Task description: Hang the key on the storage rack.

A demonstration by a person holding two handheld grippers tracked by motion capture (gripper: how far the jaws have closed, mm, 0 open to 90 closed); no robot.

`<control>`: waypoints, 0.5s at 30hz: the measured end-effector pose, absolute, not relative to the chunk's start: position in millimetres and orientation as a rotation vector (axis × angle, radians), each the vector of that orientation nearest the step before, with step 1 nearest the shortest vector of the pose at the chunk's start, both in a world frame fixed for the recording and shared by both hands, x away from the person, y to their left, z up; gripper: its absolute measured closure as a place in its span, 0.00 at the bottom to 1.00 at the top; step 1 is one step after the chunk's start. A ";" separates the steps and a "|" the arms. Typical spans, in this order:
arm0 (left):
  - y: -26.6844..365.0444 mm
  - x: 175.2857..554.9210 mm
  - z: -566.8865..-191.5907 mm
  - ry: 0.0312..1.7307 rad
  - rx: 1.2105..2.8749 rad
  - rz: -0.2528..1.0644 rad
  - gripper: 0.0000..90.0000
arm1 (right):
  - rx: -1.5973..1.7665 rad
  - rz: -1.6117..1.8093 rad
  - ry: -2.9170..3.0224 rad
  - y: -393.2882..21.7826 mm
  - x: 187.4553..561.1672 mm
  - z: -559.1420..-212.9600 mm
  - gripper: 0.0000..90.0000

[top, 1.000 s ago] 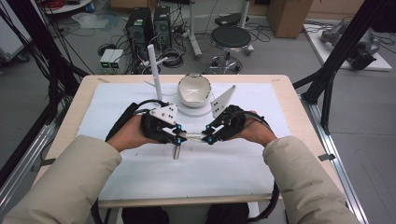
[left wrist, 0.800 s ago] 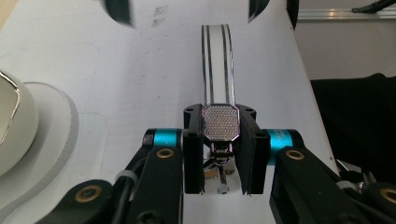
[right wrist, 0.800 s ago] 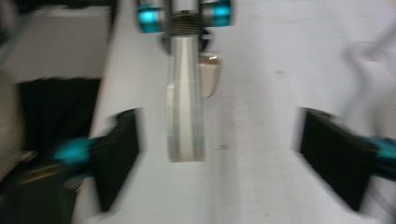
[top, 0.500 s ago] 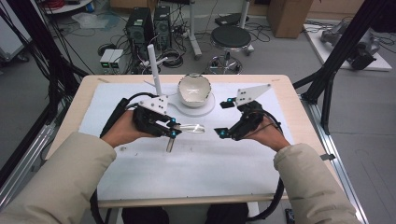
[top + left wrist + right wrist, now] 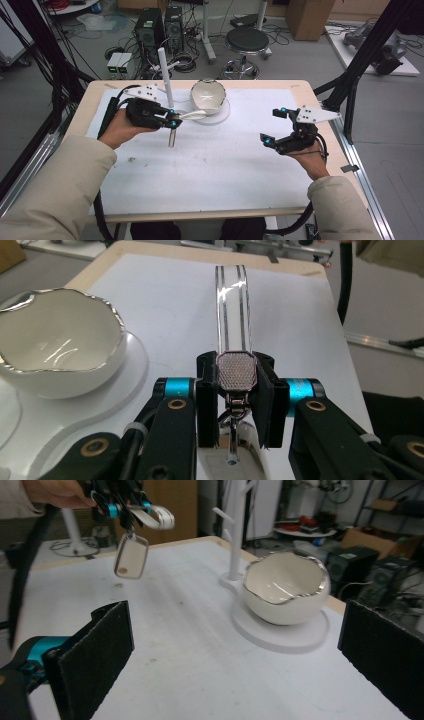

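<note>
High view: left tool (image 5: 175, 120) clamped on keychain (image 5: 172, 136), tag hanging straight down.

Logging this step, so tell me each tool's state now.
Left tool: shut on the clear looped strap with dangling metal tag.
Right tool: open, empty.

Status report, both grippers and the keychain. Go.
Left gripper shut on keychain, aloft near bowl. Right gripper open, empty, jaws just opened. Nothing in the way.
</note>
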State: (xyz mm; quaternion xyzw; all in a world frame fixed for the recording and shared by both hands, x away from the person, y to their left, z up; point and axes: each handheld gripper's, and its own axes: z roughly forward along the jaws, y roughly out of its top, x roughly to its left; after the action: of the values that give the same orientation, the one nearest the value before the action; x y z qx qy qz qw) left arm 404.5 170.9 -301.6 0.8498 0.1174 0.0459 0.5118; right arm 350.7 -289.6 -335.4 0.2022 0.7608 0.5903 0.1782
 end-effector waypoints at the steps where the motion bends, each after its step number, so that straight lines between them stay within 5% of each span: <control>1: 173.9 406.6 -302.1 0.298 2.032 0.115 0.83 | 0.583 1.672 2.131 -293.9 348.8 -338.9 0.01; 15: 209.5 431.8 -310.1 0.459 1.902 0.153 0.83 | 0.721 1.693 1.931 -329.5 327.3 -384.2 0.00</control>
State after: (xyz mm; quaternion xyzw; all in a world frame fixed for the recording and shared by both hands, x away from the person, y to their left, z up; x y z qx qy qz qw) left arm 431.8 209.5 -310.1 0.8054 0.1943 0.0648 0.5562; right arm 327.3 -329.5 -384.2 0.2627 0.7037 0.6169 0.2351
